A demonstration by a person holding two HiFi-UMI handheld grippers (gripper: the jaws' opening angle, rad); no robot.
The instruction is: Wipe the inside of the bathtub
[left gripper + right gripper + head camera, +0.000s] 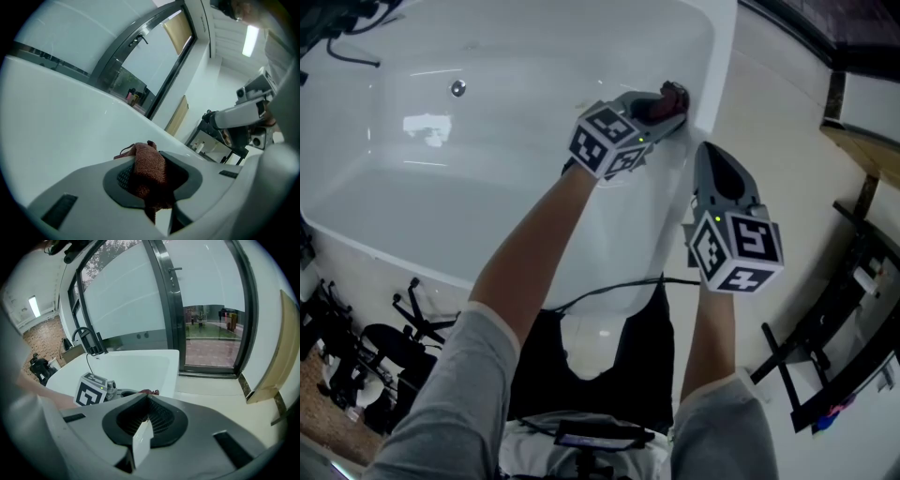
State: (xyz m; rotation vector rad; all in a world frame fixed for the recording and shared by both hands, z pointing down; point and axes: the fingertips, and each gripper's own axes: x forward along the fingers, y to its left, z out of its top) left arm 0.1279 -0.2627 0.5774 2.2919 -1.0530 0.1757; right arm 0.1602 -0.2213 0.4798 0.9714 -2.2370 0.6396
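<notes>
Bathtub (pixel 534 187) fills most of my head view: white, glossy, with a round metal fitting (pixel 458 88) on its far inner wall. The left gripper (pixel 667 105) reaches into the tub's right end, and its jaws are clamped on a reddish-brown cloth (pixel 673 94). In the left gripper view that cloth (pixel 149 169) bunches up between the 2 dark jaw pads, and its top edge lies against the white inner wall just under the rim.

The right gripper (pixel 708 155) hangs over the rim, near the left one but apart from it. In its own view the jaws are pressed together with nothing between them.

The only print I can make out is the black-and-white square pattern on each marker cube, one on the left gripper (pixel 90 390) and one on the right (pixel 736 246). It is a pattern, not lettering.

From the right gripper view I also see a dark faucet (pixel 86 341) at the tub's far end and a glass door (pixel 206 310) with a metal frame beyond the pale floor (pixel 211 385). A thin black cable (pixel 609 286) crosses the near rim.
</notes>
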